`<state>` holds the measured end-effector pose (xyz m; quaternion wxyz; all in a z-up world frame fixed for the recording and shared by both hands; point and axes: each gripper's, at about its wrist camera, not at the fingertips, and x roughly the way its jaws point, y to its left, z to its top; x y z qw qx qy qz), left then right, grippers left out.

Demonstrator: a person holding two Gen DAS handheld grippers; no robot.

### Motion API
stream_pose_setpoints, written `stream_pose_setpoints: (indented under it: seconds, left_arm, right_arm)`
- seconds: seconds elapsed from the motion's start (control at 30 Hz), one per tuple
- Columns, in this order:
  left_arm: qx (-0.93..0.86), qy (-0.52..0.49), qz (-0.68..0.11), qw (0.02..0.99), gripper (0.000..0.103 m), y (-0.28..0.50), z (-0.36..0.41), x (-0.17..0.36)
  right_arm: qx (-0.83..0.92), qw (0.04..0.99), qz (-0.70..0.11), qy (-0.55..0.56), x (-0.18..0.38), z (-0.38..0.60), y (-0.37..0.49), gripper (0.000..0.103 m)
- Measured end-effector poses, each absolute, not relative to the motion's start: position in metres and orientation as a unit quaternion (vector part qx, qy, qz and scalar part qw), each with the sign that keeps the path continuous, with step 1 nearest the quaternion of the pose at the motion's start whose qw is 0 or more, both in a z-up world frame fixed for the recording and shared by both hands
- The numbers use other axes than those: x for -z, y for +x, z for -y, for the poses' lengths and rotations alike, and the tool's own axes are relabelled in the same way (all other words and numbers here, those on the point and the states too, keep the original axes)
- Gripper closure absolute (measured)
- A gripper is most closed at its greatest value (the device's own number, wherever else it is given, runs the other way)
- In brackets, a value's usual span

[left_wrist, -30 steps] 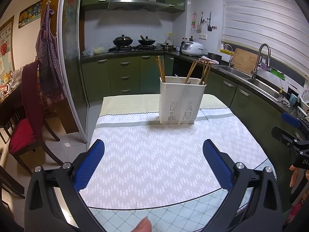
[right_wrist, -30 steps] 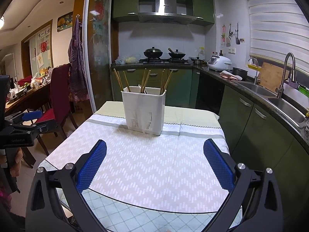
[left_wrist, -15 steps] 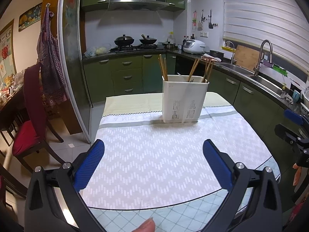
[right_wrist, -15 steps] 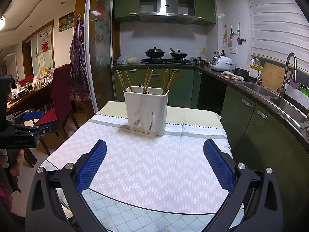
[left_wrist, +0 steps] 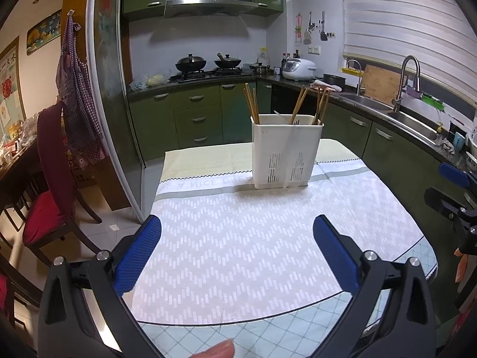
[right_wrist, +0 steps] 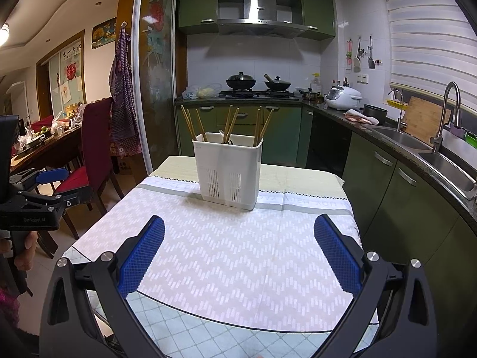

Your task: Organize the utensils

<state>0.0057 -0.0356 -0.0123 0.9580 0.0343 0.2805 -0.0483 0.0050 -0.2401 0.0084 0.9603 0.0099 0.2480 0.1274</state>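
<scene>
A white slotted utensil holder stands upright on the far part of the table, also in the right wrist view. Several wooden chopsticks stick up out of it, grouped at its left, middle and right. A pale utensil handle shows inside. My left gripper is open and empty, above the near table edge, well short of the holder. My right gripper is open and empty, likewise held back from the holder. Each gripper shows at the edge of the other's view.
A white zigzag-patterned tablecloth covers the table. A dark chair with a red cushion stands at the left. Green kitchen cabinets lie behind, and a counter with a sink runs along the right.
Both grippers have drifted slightly, so the holder sits a bit higher and further right in the views. Both stay open and empty.
</scene>
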Motion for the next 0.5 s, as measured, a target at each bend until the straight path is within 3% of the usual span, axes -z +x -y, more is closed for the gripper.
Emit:
stream_pose_setpoints:
  seconds: [0.5]
  left_arm:
    - [0.044, 0.033, -0.271, 0.961, 0.006, 0.0058, 0.0297, 0.0102]
  right_arm:
    - [-0.129, 0.960, -0.247, 0.010, -0.0069, 0.2378, 0.0046, 0.004]
